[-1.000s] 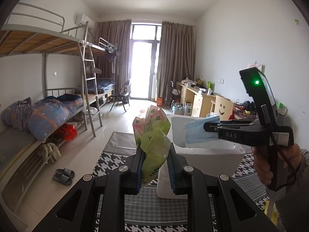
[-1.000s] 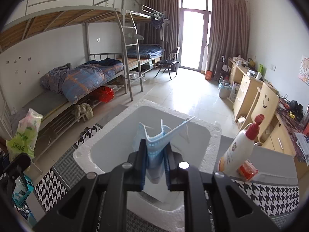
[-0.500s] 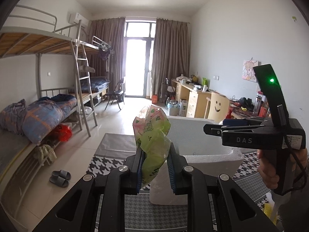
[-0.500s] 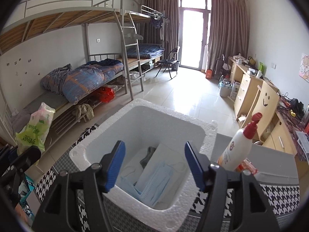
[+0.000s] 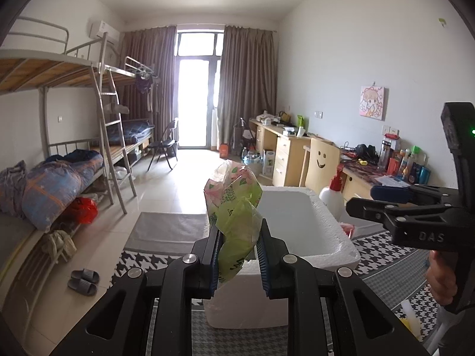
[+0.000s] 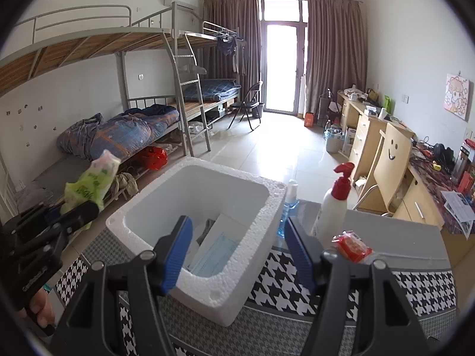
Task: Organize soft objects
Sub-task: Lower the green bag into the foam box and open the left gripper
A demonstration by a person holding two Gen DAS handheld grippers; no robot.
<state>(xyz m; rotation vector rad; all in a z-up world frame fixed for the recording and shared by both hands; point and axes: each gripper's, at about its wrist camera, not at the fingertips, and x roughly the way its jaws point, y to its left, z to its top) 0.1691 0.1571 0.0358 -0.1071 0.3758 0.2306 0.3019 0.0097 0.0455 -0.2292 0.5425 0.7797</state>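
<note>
My left gripper [image 5: 237,255] is shut on a green and pink plastic bag [image 5: 236,207], held up just left of the white foam box [image 5: 326,237]. The bag also shows in the right wrist view [image 6: 92,185]. My right gripper [image 6: 240,255] is open and empty above the foam box's [image 6: 237,284] near right corner. Blue face masks [image 6: 216,252] lie inside the box with a dark item beside them. In the left wrist view the right gripper [image 5: 374,200] is at the right, beyond the box.
A white pump bottle with red top [image 6: 334,207], a small blue spray bottle [image 6: 289,204] and a red packet [image 6: 353,246] stand on the houndstooth-covered table [image 6: 415,290] right of the box. Bunk beds [image 6: 124,130] stand left, desks [image 6: 371,127] right.
My right gripper opened and let the blue mask drop into the box, then drew back to the right. My left gripper keeps hold of the bag and has come closer to the box.
</note>
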